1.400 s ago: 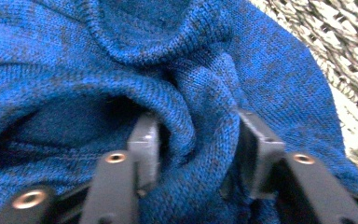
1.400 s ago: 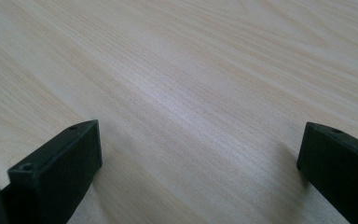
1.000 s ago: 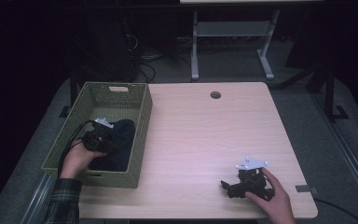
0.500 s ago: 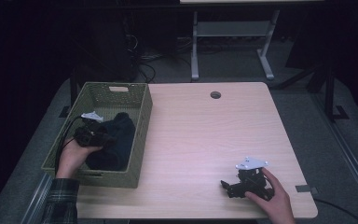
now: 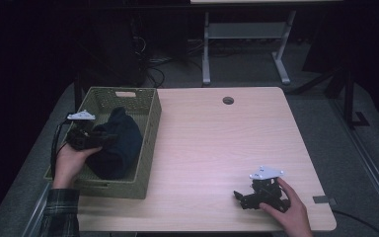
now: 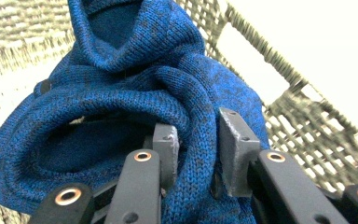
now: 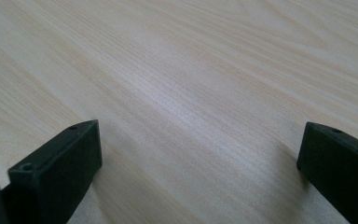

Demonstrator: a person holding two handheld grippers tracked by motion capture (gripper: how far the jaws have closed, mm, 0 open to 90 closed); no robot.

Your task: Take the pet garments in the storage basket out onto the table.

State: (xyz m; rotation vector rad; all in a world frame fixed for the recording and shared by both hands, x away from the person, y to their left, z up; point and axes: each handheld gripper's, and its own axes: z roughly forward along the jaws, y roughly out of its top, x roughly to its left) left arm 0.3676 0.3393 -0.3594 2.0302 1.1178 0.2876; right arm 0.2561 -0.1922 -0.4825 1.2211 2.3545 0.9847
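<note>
Between the left gripper's [image 6: 198, 154] jaws sits a fold of blue knit sweater [image 6: 135, 88], clamped, over the green basket [image 5: 145, 148]. High view renders that sweater near-black; its lower part is hidden behind the basket wall. Right gripper [image 7: 198, 172] rests on the table [image 7: 191, 70], jaws wide apart, nothing between.

A dim lab or office: pale desk [image 5: 212, 143], cables [image 5: 160, 74], metal stand [image 5: 246, 37].

No legible text or labels.
</note>
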